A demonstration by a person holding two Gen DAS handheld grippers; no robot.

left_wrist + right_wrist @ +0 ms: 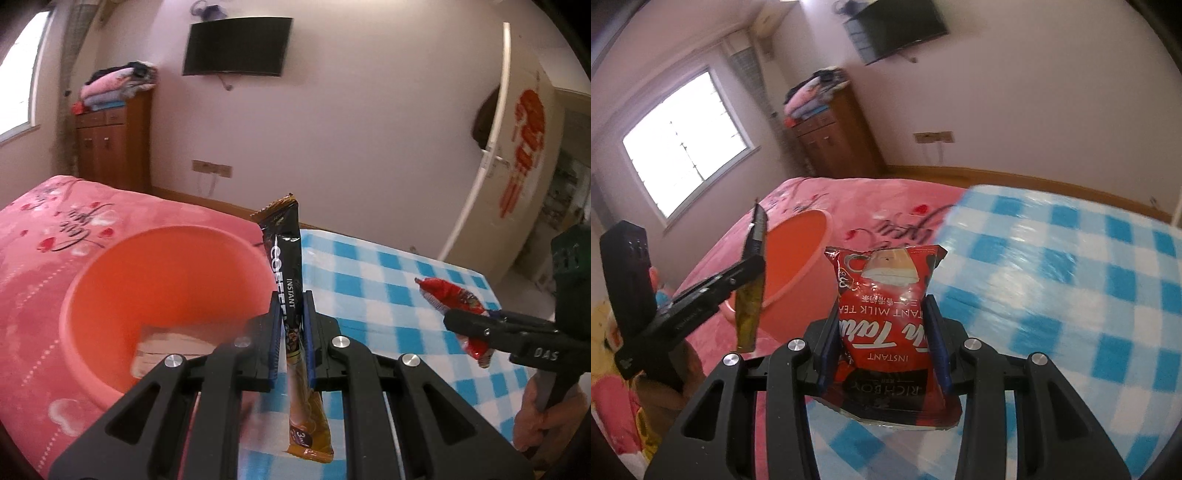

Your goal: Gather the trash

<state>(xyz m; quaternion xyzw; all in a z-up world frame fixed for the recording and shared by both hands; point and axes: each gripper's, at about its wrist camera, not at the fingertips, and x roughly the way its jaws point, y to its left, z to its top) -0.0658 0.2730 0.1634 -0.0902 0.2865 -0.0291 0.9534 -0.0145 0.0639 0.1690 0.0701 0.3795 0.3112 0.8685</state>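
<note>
Left wrist view gives you the bed point(44, 236) first, its pink blanket printed with red hearts filling the left side, and beside it on the right a blue-and-white checked cloth point(388, 273) spread over the rest of the surface. On the pink blanket, at the seam between the two, sits the round orange-pink basin point(110, 280), open side up, with something pale and blurred lying in its bottom. Against the far wall you have a wooden cabinet point(110, 144) stacked with folded clothes, a dark TV point(236, 46) mounted above, and an open white door point(491, 147) at the far right.

Your left gripper point(291, 325) has its fingers clamped on the coffee stick point(284, 258), a long black and gold sachet that stands nearly upright, held off the bed just right of the basin's near rim.

Your right gripper point(886, 343) has its fingers closed tight on the milk tea packet point(886, 295), a red pouch printed upside down, lifted above the checked cloth. From the right wrist view the basin lies to the far left of that packet, with the coffee stick hanging at its edge.
</note>
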